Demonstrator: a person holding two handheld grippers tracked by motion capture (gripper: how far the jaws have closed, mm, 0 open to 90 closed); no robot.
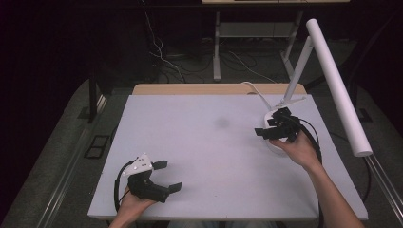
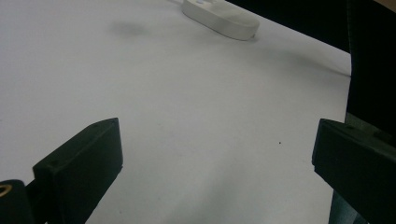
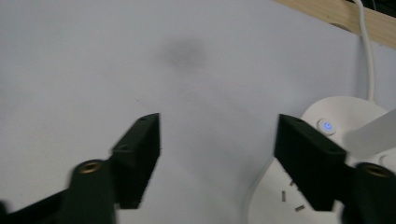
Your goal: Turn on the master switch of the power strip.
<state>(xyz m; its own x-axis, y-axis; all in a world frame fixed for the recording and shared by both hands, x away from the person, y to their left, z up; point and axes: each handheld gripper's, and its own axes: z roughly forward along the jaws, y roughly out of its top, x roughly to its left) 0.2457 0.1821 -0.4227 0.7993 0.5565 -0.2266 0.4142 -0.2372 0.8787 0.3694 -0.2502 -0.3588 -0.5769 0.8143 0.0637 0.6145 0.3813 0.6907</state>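
My left gripper [image 1: 170, 175] rests low over the near left part of the white table top [image 1: 199, 142], held by a hand, jaws wide apart and empty. In the left gripper view, the left gripper [image 2: 217, 154] frames bare white surface. My right gripper [image 1: 264, 127] hovers at the right, just above the round white lamp base [image 1: 272, 142], also open. The right gripper view shows the right gripper [image 3: 219, 149] with its right jaw over the lamp base [image 3: 345, 116], beside a glowing blue power button [image 3: 328, 125]. Nothing sits between the jaws.
The lamp's white stem [image 1: 298, 71] rises from the base to a long white tube head [image 1: 338, 85] slanting over the table's right edge. A white cable [image 3: 366, 51] runs off the back. A faint dark smudge [image 1: 222, 122] marks mid-table. A wooden edge [image 1: 214, 89] borders the back.
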